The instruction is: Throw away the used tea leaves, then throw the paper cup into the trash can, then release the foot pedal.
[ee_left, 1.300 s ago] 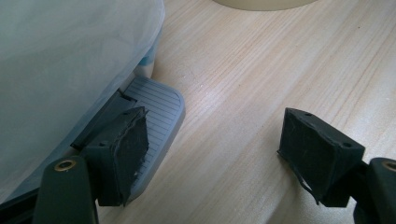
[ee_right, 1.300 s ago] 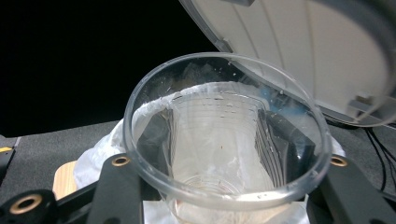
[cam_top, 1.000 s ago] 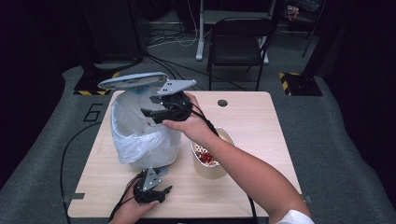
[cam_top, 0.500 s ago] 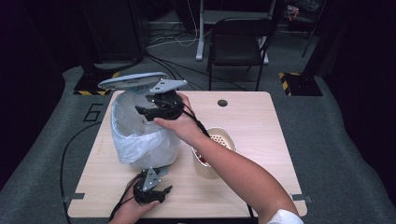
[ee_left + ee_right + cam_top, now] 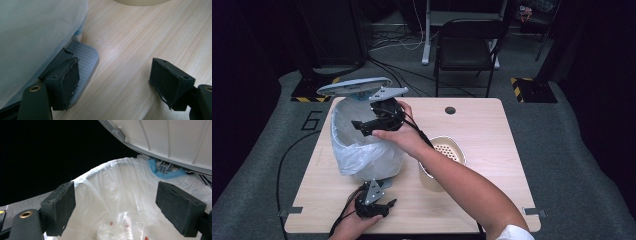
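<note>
A pedal bin (image 5: 362, 150) lined with a white bag stands on the left of the table, its grey lid (image 5: 354, 87) raised. My right gripper (image 5: 360, 125) hangs open over the bin's mouth with nothing between its jaws. Through it I look down into the liner (image 5: 112, 177), where a crumpled clear plastic piece (image 5: 120, 227) with red bits lies under the lid (image 5: 170, 140). My left gripper (image 5: 380, 201) is low at the bin's foot, open, one jaw resting over the grey ribbed pedal (image 5: 85, 53). A beige perforated bowl (image 5: 444, 150) stands right of the bin.
The wooden table (image 5: 492, 130) has a round cable hole (image 5: 450, 110) at the back. A black chair (image 5: 464, 50) stands behind the table, and cables lie across the floor. The bowl's rim (image 5: 140, 2) lies just beyond the left gripper.
My right gripper has shifted left and lower over the bin's mouth. Red pieces seen at the bowl a second ago no longer show there. The left gripper has stayed at the pedal.
</note>
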`<control>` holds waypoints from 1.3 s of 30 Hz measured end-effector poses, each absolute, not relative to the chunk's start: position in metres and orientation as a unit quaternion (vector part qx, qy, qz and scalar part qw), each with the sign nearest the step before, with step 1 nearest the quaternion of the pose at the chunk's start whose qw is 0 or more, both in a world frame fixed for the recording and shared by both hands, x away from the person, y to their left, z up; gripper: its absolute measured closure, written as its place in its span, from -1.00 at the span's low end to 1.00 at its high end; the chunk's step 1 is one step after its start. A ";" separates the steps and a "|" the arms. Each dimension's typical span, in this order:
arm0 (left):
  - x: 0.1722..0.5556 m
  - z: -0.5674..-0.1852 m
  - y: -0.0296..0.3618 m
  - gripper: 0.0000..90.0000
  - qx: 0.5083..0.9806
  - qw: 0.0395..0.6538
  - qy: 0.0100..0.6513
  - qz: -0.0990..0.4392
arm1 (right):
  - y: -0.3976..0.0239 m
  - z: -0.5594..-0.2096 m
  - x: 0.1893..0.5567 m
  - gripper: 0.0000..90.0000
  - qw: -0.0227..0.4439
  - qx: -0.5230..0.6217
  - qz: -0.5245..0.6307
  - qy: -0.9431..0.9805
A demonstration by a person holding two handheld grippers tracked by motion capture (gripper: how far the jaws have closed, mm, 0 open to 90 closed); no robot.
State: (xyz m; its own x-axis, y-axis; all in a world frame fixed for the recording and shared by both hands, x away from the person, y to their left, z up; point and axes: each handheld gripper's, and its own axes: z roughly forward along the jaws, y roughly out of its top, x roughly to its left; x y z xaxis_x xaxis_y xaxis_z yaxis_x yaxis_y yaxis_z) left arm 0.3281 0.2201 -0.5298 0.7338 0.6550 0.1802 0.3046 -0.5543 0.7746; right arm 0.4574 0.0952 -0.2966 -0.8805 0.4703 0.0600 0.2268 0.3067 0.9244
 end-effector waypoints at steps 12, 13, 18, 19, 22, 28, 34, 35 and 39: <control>0.329 -0.528 0.222 -0.48 0.858 0.372 0.279 0.219 | 0.058 -0.289 0.439 -0.53 0.129 0.211 0.549 0.798; 0.327 -0.528 0.222 -0.48 0.857 0.370 0.287 0.216 | 0.054 -0.289 0.438 -0.53 0.131 0.212 0.547 0.799; 0.328 -0.529 0.222 -0.48 0.851 0.382 0.287 0.216 | 0.031 -0.287 0.438 -0.51 0.146 0.219 0.546 0.795; 0.328 -0.528 0.222 -0.48 0.853 0.381 0.290 0.208 | 0.026 -0.286 0.438 -0.50 0.149 0.220 0.546 0.794; 0.328 -0.529 0.221 -0.48 0.849 0.386 0.291 0.215 | 0.011 -0.286 0.437 -0.50 0.158 0.224 0.538 0.797; 0.327 -0.529 0.222 -0.48 0.848 0.386 0.299 0.205 | -0.013 -0.287 0.430 -0.49 0.180 0.225 0.531 0.796; 0.327 -0.527 0.223 -0.48 0.848 0.388 0.292 0.212 | -0.041 -0.291 0.425 -0.47 0.194 0.242 0.534 0.787; 0.327 -0.526 0.224 -0.48 0.847 0.389 0.294 0.210 | -0.046 -0.292 0.424 -0.46 0.195 0.247 0.534 0.784; 0.329 -0.523 0.227 -0.42 0.841 0.404 0.298 0.200 | -0.067 -0.302 0.421 -0.46 0.210 0.263 0.529 0.779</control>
